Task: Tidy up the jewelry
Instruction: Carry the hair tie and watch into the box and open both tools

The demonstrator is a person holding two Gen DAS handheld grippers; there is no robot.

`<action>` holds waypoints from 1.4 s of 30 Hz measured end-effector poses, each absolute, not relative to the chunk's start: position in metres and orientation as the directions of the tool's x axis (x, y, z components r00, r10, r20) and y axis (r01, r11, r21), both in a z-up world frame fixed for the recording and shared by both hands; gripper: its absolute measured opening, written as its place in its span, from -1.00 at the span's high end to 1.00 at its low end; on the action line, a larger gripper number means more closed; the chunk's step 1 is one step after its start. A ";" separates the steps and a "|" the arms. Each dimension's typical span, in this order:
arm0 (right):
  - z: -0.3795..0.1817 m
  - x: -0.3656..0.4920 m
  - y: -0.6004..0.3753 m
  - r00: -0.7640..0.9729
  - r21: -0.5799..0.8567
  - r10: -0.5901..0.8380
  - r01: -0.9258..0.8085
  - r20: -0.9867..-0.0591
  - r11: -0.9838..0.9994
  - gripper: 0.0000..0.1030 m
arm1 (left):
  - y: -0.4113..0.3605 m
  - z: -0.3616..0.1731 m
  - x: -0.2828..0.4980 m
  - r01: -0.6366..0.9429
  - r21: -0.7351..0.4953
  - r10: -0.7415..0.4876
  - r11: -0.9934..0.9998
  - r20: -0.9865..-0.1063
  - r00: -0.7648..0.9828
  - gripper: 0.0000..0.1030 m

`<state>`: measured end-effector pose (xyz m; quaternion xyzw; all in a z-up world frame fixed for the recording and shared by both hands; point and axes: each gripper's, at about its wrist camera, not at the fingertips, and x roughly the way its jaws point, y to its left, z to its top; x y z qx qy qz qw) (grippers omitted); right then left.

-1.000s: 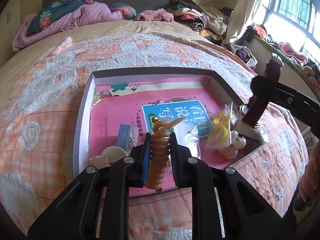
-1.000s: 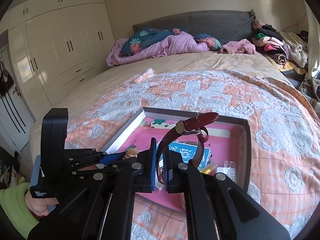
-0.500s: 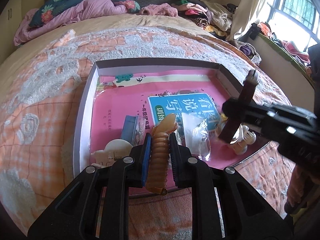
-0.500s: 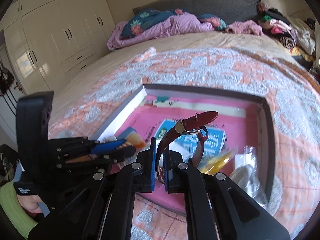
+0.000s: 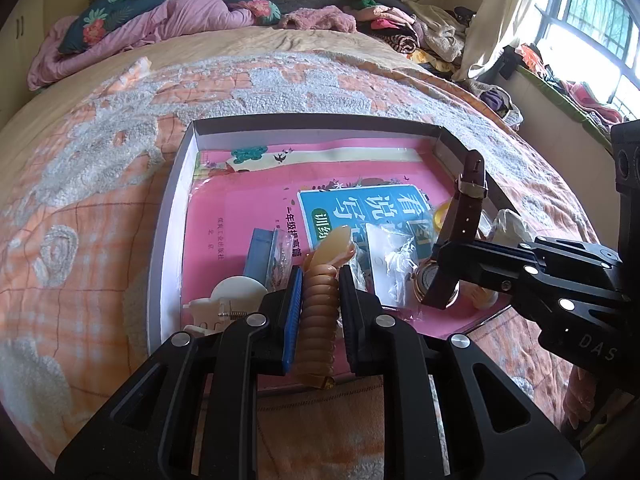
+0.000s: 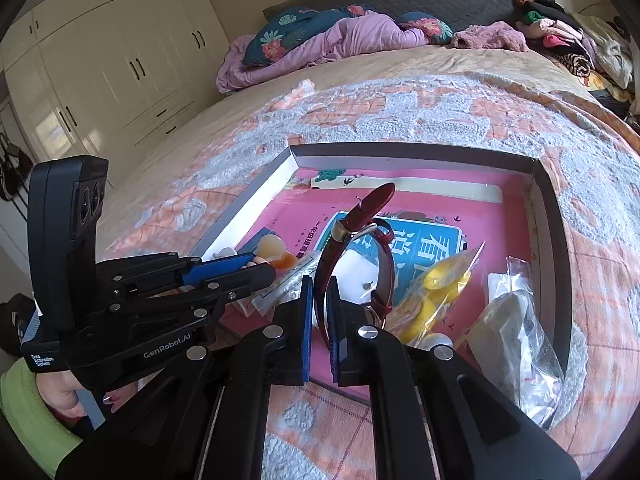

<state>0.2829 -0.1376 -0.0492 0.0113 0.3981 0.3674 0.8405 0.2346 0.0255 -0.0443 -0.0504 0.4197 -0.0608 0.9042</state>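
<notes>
My left gripper (image 5: 319, 300) is shut on an amber spiral hair tie (image 5: 318, 316) and holds it over the near edge of the shallow box (image 5: 176, 208). My right gripper (image 6: 319, 312) is shut on the strap of a brown leather watch (image 6: 352, 236), upright over the box's near right part. The watch also shows in the left wrist view (image 5: 460, 216), its round face (image 5: 428, 280) low near the box floor. The left gripper shows in the right wrist view (image 6: 240, 268), close beside the watch.
The box lies on an orange and white bedspread (image 5: 100, 160), lined with a pink booklet (image 5: 248, 200). In it are a white hair clip (image 5: 228, 300), a blue card (image 5: 260, 252), clear plastic bags (image 5: 392, 264) and a yellow packet (image 6: 436, 292). Clothes are piled at the far right.
My right gripper has carried the watch leftward and lower into the box, close to my left gripper. My left gripper has kept the hair tie and moved slightly nearer the box.
</notes>
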 end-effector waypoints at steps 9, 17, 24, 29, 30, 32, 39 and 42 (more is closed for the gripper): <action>-0.046 0.278 -0.148 0.424 0.333 0.629 -0.585 -0.652 0.739 0.53 | 0.026 -0.045 0.235 0.066 -0.144 -0.153 0.987 -0.755 0.638 0.77; -0.040 0.274 -0.160 0.448 0.340 0.622 -0.560 -0.642 0.755 0.09 | 0.027 -0.047 0.233 0.068 -0.143 -0.154 0.987 -0.755 0.637 0.63; -0.034 0.269 -0.170 0.483 0.336 0.607 -0.535 -0.631 0.775 -0.21 | 0.027 -0.040 0.230 0.063 -0.145 -0.152 0.987 -0.749 0.645 0.35; -0.025 0.264 -0.183 0.517 0.351 0.605 -0.509 -0.606 0.786 -0.49 | 0.028 -0.032 0.228 0.060 -0.152 -0.154 0.987 -0.739 0.655 0.12; -0.024 0.263 -0.184 0.521 0.352 0.604 -0.505 -0.603 0.788 -0.52 | 0.029 -0.030 0.226 0.061 -0.156 -0.157 0.986 -0.736 0.659 0.09; -0.020 0.261 -0.188 0.537 0.351 0.598 -0.496 -0.596 0.795 -0.65 | 0.030 -0.026 0.224 0.059 -0.161 -0.159 0.985 -0.730 0.664 -0.03; -0.007 0.243 -0.202 0.581 0.351 0.585 -0.473 -0.566 0.809 -0.73 | 0.029 -0.009 0.208 0.062 -0.160 -0.158 0.985 -0.704 0.693 -0.50; -0.001 0.234 -0.207 0.611 0.335 0.570 -0.464 -0.549 0.820 -0.86 | 0.028 -0.001 0.199 0.065 -0.161 -0.159 0.985 -0.689 0.707 -0.67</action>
